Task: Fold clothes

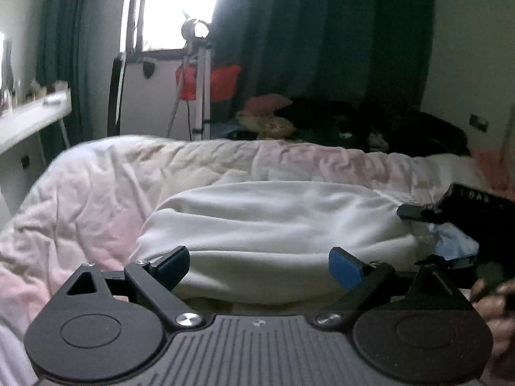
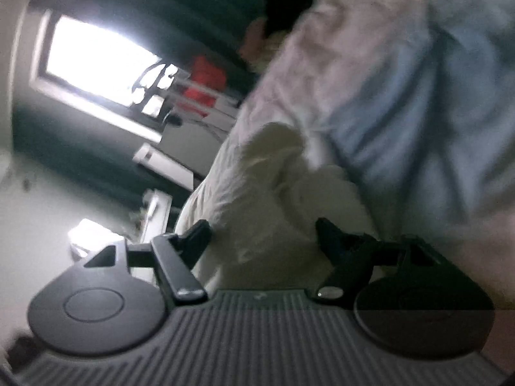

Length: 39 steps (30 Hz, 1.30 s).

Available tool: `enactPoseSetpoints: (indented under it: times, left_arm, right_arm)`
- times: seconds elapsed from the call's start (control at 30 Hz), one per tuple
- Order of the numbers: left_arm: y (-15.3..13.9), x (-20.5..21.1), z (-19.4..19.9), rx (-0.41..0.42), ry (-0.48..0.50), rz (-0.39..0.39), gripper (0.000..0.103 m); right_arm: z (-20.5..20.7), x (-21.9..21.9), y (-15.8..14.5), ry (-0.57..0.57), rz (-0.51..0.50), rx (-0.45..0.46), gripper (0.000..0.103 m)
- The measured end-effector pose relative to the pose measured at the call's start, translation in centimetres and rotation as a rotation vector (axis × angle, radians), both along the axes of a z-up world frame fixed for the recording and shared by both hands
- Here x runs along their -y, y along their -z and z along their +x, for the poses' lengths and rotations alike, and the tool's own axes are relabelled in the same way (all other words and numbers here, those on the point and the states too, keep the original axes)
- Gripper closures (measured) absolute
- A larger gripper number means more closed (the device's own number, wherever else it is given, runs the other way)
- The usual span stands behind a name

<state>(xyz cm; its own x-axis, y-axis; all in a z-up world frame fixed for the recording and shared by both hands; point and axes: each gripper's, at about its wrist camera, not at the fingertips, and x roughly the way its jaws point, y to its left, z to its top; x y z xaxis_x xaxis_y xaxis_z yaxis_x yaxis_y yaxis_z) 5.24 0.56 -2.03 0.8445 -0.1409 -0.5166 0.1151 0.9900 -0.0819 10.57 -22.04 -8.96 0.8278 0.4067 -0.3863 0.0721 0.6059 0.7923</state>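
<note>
Broadly, by size: bed with a pale, crumpled pink-white quilt [image 1: 96, 186], filling the middle of the left wrist view, dark curtains [image 1: 322, 38] and a bright window [image 1: 180, 3] behind it. Next, a dark heap of clothing [image 1: 370, 122] at the far edge of the bed, with a pink and yellow soft item [image 1: 267, 112] beside it; whether these await folding cannot be told. Next, the white garment [image 1: 267, 225], lying on the quilt just ahead of the left gripper [image 1: 259, 268]: thick, soft cloth, gathered into a rounded, doubled-over mound with a smooth rolled front edge and shallow creases across the top. It reads as a partly folded bundle, not a flat squared stack; judged so, folding is somewhere midway, with tidying and flattening probably left. Next, a light blue cloth [image 1: 450, 241] at the garment's right end, seen large but smeared in the right wrist view [image 2: 402, 112]; its fold state cannot be told. Next, the left gripper, jaws spread wide, nothing between them, the garment's near edge lying just beyond the blue pads [image 1: 344, 268]. Next, the right gripper [image 2: 262, 238], tilted hard, jaws likewise apart, white cloth bunched before them but not pinched as far as the blur allows. Last, a hand [image 1: 495, 292] at the right edge.
</note>
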Motion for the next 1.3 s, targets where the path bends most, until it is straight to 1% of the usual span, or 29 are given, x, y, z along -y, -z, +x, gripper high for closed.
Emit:
enactPoseSetpoints:
  times: [0.07, 0.13, 0.2, 0.27, 0.3, 0.33, 0.37, 0.4, 0.43, 0.5, 0.57, 0.6, 0.67, 0.73, 0.83, 0.9, 0.97, 1.0, 1.03, 1.07, 1.1, 1.2, 1.23, 1.27, 1.3]
  left_arm:
    - [-0.2, -0.6, 0.0, 0.011, -0.013, -0.002, 0.008]
    - [-0.3, -0.9, 0.0, 0.015, -0.024, 0.011, 0.008]
    - [-0.2, -1.1, 0.0, 0.005, -0.023, 0.003, 0.008]
    - [-0.2, -1.2, 0.1, -0.005, -0.016, -0.009, 0.008]
    - [-0.3, -1.1, 0.0, -0.002, -0.011, -0.01, 0.008]
    - [-0.4, -1.0, -0.2, 0.006, -0.009, -0.004, 0.008]
    - [-0.5, -0.9, -0.4, 0.016, -0.007, 0.004, 0.008]
    - [-0.4, -0.8, -0.4, 0.025, -0.005, 0.013, 0.008]
    - [-0.4, -0.8, -0.5, 0.032, -0.003, 0.022, 0.008]
    - [-0.3, -0.7, -0.6, 0.039, -0.002, 0.038, 0.008]
    - [-0.2, -0.6, -0.6, 0.037, 0.0, 0.044, 0.008]
    - [-0.2, -0.6, -0.6, 0.034, 0.002, 0.042, 0.008]
    - [-0.1, -0.6, -0.6, 0.031, 0.006, 0.045, 0.008]
    - [0.0, -0.5, -0.6, 0.032, 0.006, 0.054, 0.008]
    - [-0.1, -1.3, -0.5, 0.02, -0.006, 0.037, 0.008]
    - [-0.3, -2.5, 0.1, -0.01, -0.015, -0.014, 0.008]
    - [-0.5, -4.4, 1.0, -0.045, -0.043, -0.084, 0.008]
    - [-0.5, -5.5, 1.5, -0.064, -0.069, -0.12, 0.007]
    - [-0.5, -6.6, 2.0, -0.082, -0.095, -0.156, 0.006]
    - [-0.5, -7.7, 2.5, -0.101, -0.121, -0.193, 0.006]
    - [-0.3, -8.7, 3.0, -0.122, -0.143, -0.224, 0.006]
    - [0.2, -11.3, 4.3, -0.189, -0.205, -0.311, 0.006]
    - [0.5, -11.9, 4.6, -0.205, -0.213, -0.338, 0.005]
    - [0.7, -12.3, 4.7, -0.219, -0.217, -0.364, 0.005]
    - [1.0, -12.7, 4.8, -0.232, -0.22, -0.39, 0.005]
  right_arm:
    - [0.3, -1.2, -0.4, -0.001, -0.096, 0.012, 0.03]
    - [0.6, -1.3, -0.2, 0.025, -0.121, 0.007, 0.043]
    - [0.4, -1.0, -0.5, 0.043, -0.13, 0.031, 0.05]
    - [-0.4, -1.2, -1.6, 0.051, -0.166, 0.096, 0.054]
    - [-0.9, -1.1, -2.5, 0.058, -0.176, 0.139, 0.059]
    - [-1.3, -0.9, -3.4, 0.066, -0.185, 0.181, 0.07]
    - [-1.8, -0.8, -4.3, 0.074, -0.194, 0.224, 0.073]
    - [-2.3, -0.3, -5.0, 0.096, -0.195, 0.254, 0.085]
    - [-2.5, 0.3, -5.5, 0.118, -0.21, 0.265, 0.086]
    - [-2.7, 1.2, -5.5, 0.187, -0.266, 0.24, 0.099]
    - [-2.4, 2.8, -4.1, 0.23, -0.263, 0.151, 0.099]
    - [-2.0, 3.6, -3.1, 0.24, -0.217, 0.094, 0.099]
    - [-1.9, 3.9, -1.9, 0.223, -0.146, 0.042, 0.099]
    - [-1.7, 4.1, -0.8, 0.205, -0.077, -0.005, 0.097]
    - [-2.3, 3.3, -1.2, 0.178, -0.083, -0.022, 0.095]
    - [-3.0, 3.2, -1.6, 0.15, -0.08, -0.028, 0.094]
    - [-3.7, 3.1, -1.9, 0.125, -0.083, -0.035, 0.087]
    - [-4.1, 2.9, -2.0, 0.116, -0.088, -0.04, 0.075]
    - [-4.4, 3.1, -2.0, 0.129, -0.076, -0.038, 0.06]
    - [-4.5, 3.3, -1.9, 0.144, -0.063, -0.035, 0.052]
    - [-4.7, 3.6, -1.8, 0.159, -0.049, -0.032, 0.04]
    - [-5.3, 4.2, -1.7, 0.205, -0.009, -0.023, 0.038]
    - [-5.5, 4.5, -1.6, 0.22, 0.005, -0.02, 0.026]
    - [-5.7, 4.7, -1.5, 0.235, 0.019, -0.017, 0.018]
    - [-5.7, 4.7, -1.6, 0.219, 0.032, 0.001, 0.013]
